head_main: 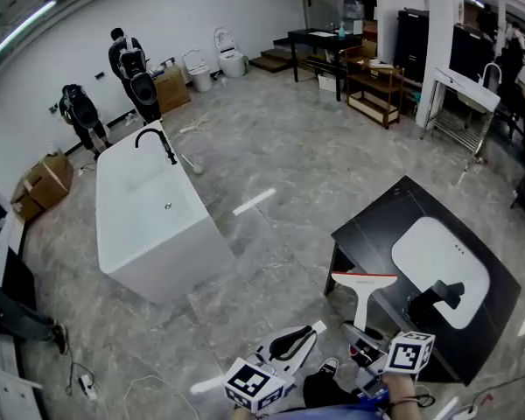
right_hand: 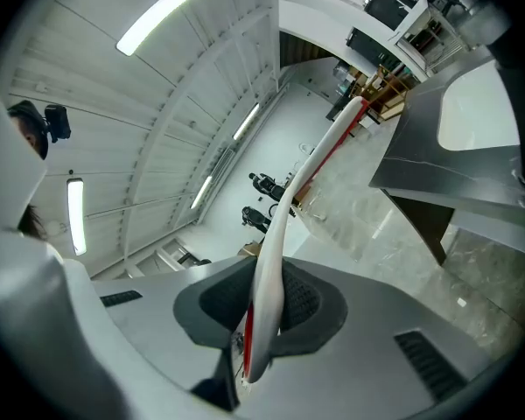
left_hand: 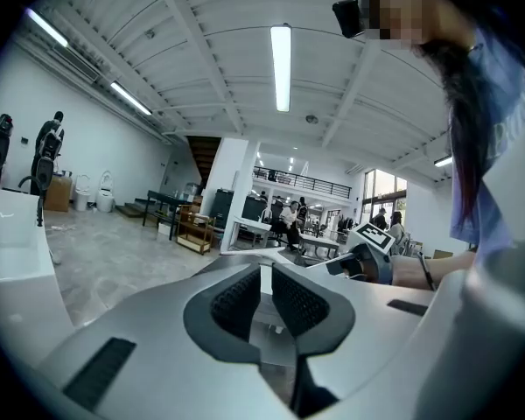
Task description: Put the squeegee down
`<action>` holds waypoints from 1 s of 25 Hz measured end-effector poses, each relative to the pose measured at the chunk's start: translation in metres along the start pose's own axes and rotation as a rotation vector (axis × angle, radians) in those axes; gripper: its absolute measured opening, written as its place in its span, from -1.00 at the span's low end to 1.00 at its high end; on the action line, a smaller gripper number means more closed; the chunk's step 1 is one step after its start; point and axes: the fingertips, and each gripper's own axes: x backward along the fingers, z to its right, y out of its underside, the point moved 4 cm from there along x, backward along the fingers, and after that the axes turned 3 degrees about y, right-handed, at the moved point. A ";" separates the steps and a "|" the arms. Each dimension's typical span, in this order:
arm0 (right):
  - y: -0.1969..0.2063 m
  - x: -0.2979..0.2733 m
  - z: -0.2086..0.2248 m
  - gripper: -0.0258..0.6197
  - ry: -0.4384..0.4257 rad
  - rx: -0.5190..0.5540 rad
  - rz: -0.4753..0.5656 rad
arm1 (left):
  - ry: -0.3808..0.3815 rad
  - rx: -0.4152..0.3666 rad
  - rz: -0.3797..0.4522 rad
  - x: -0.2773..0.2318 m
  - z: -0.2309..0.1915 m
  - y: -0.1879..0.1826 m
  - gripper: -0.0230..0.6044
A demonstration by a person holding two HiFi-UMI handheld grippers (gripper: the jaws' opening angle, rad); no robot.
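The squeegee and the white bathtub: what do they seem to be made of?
The squeegee is probably plastic, smooth and slightly glossy white, with a red strip along the blade; whether that strip is rubber cannot be told. The bathtub is glossy white with an even surface, so acrylic or ceramic; the look leaves it open.

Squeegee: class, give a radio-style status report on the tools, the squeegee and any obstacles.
Right tool shut on squeegee handle. Left tool shut, empty. Squeegee aloft, not yet down, by black counter corner; nothing blocking.

Open floor (head_main: pixel 280 164) ahead, white bathtub (head_main: pixel 184 261) left, black counter (head_main: pixel 372 226) right (tap (head_main: pixel 439 297) standing by basin (head_main: pixel 437 252))
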 end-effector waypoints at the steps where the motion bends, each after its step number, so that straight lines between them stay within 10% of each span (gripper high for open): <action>1: -0.008 -0.008 0.003 -0.75 -0.008 -0.002 -0.007 | -0.006 0.002 -0.003 -0.005 -0.007 -0.002 -0.77; 10: -0.060 -0.046 0.037 -0.75 -0.018 -0.002 -0.044 | -0.034 -0.009 0.003 -0.056 -0.055 -0.023 -0.77; 25: -0.107 -0.030 0.074 -0.75 0.078 -0.076 0.094 | 0.157 -0.046 -0.068 -0.146 -0.075 -0.045 -0.77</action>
